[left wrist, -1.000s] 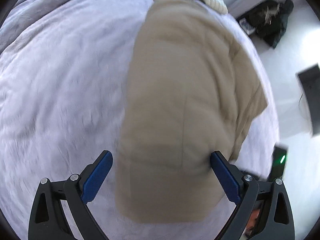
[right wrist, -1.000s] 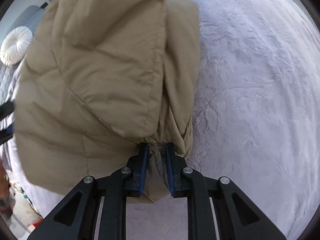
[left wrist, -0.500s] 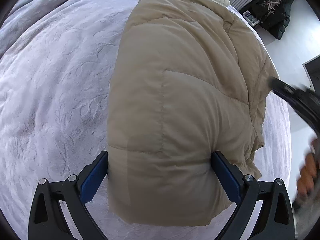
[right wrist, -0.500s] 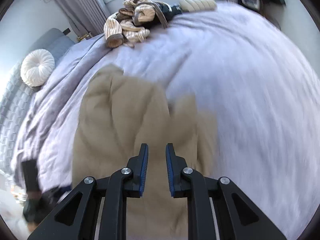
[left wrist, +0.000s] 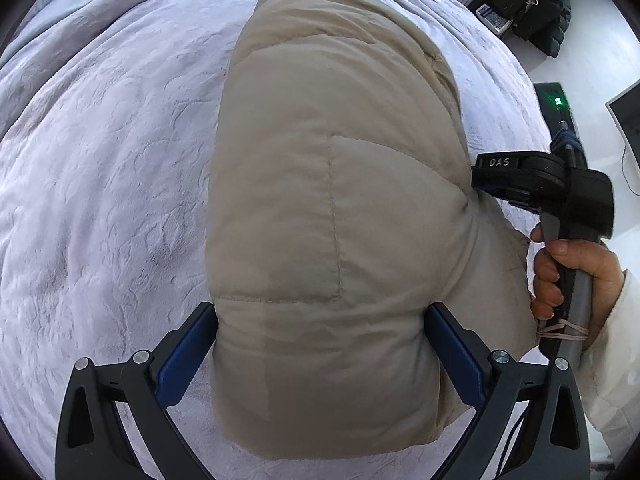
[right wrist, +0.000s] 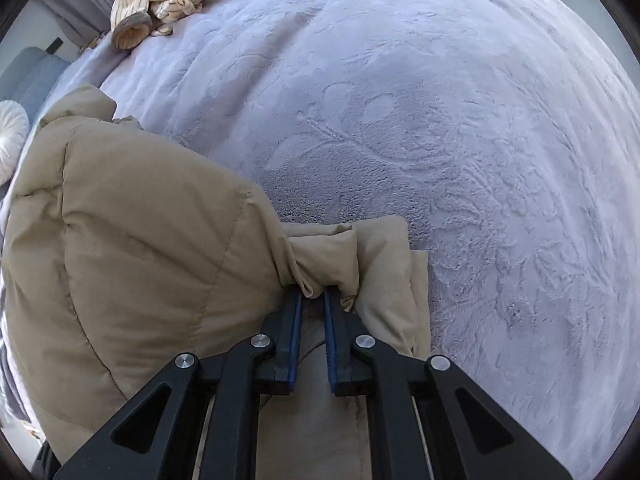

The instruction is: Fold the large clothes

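Note:
A beige padded jacket (left wrist: 328,184) lies folded into a thick bundle on the lavender bed cover (left wrist: 100,184). My left gripper (left wrist: 322,320) points down over the jacket's near end. Its jaws stand wide, with the bundle filling the gap and brushing both blue pads (left wrist: 184,356). My right gripper (right wrist: 313,294) has its jaws closing on a bunched fold of the jacket (right wrist: 132,240) at the side edge, with the fabric pinched between its tips. In the left wrist view the right gripper (left wrist: 478,178) sits at the jacket's right side, held by a hand (left wrist: 572,272).
A pile of striped knit clothes (right wrist: 160,4) lies at the far end of the bed. A round white cushion (right wrist: 8,136) sits at the left. Beyond the bed's right edge are a dark coat (left wrist: 536,4) on the floor and a black device with a green light (left wrist: 558,108).
My right gripper let go of the jacket part it held up, swung across the bed and came down onto a fold at the jacket's side. It now shows in the left wrist view.

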Demonstrator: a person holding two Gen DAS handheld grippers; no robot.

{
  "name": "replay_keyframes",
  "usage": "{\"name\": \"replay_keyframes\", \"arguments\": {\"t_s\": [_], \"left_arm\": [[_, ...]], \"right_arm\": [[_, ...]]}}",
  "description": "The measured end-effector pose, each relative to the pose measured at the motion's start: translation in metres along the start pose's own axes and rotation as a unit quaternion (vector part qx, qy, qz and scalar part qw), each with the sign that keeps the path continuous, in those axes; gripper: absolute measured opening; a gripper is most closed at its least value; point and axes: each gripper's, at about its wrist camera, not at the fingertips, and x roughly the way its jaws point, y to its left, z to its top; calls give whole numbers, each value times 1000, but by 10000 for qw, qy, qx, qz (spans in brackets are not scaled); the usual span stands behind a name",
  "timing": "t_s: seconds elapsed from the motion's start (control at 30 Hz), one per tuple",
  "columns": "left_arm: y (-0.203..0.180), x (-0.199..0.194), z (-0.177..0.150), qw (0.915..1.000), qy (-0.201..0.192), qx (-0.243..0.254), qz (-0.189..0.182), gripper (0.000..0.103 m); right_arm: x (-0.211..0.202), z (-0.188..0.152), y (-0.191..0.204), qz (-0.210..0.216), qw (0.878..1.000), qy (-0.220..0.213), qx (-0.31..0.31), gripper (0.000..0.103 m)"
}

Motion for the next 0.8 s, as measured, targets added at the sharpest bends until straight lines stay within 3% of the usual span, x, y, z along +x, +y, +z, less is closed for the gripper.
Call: {"name": "replay_keyframes", "arguments": {"t_s": [0.37,0.8], "left_arm": [[10,3,1,9999,93,-130,-14,102],[13,-3,1,9999,42,-141,56,102]], "right_arm": [[-50,-20,0,160,9996,-238,-67,15],[-104,-99,-7,431,9989,-166,63,15]]}}
